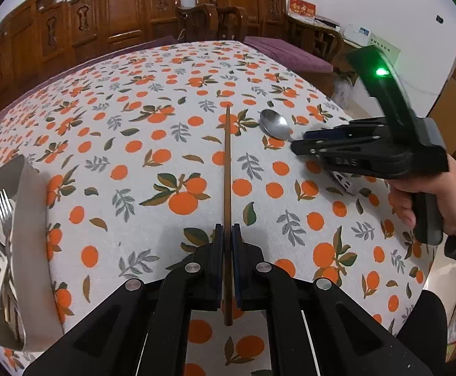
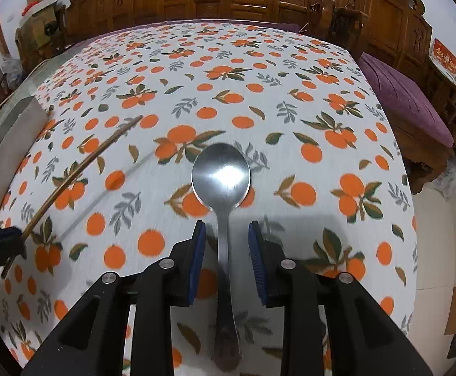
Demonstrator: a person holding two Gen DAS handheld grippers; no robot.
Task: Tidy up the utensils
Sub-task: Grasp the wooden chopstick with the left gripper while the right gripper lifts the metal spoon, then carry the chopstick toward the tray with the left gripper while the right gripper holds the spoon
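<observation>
My left gripper (image 1: 227, 232) is shut on a brown wooden chopstick (image 1: 227, 169) that points straight ahead above the table; it also shows in the right wrist view (image 2: 80, 169), held by the left gripper (image 2: 15, 235) at the left edge. My right gripper (image 2: 226, 235) is open, its blue pads on either side of the handle of a steel spoon (image 2: 221, 172) lying on the tablecloth, not touching it. In the left wrist view the right gripper (image 1: 300, 144) sits over the spoon (image 1: 275, 123). A grey utensil tray (image 1: 30, 206) holds forks and spoons (image 1: 2, 238).
The table wears an orange-print cloth (image 1: 165, 125). The tray stands at the table's left edge (image 2: 12, 144). Carved wooden chairs (image 1: 118, 9) line the far side. A purple cushion (image 2: 400, 100) lies on a bench to the right.
</observation>
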